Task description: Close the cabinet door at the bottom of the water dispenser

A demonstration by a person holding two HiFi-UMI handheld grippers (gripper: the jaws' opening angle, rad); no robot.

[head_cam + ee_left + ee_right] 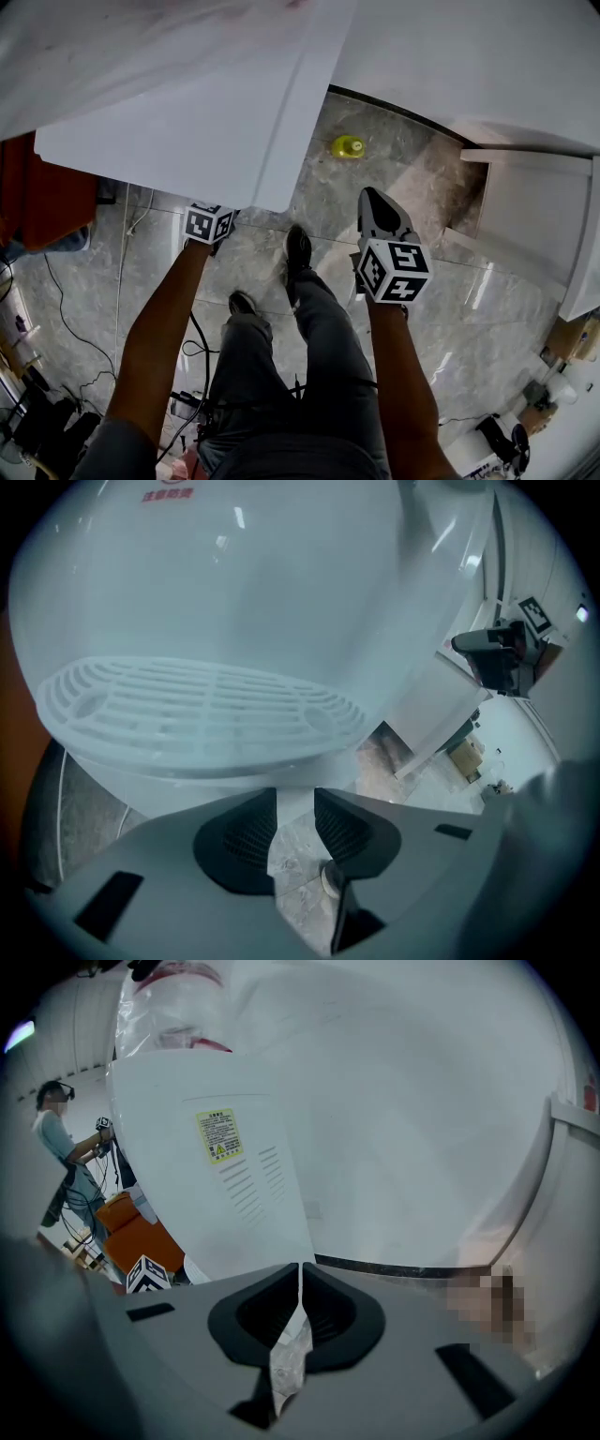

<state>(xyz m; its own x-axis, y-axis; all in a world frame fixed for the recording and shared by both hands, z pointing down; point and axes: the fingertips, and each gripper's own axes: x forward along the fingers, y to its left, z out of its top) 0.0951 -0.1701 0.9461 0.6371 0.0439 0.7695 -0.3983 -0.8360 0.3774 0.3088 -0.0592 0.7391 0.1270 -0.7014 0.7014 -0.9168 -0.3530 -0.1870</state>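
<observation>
The white water dispenser (187, 112) fills the upper left of the head view, seen from above. Its ribbed drip tray (197, 714) stands close in front of my left gripper (295, 797), whose jaws stand open with only floor showing between them. The left gripper's marker cube (208, 223) sits at the dispenser's near edge, and its jaws are hidden there. My right gripper (373, 199) hangs over the floor to the dispenser's right. Its jaws (300, 1267) are shut and empty and face the dispenser's labelled side panel (220, 1138). I cannot make out the bottom cabinet door.
A small yellow object (348, 146) lies on the marble floor beyond my feet. A white wall unit (534, 225) stands at the right. Something orange (37, 197) stands left of the dispenser, with cables (66, 323) on the floor. Another person (58, 1138) stands far off.
</observation>
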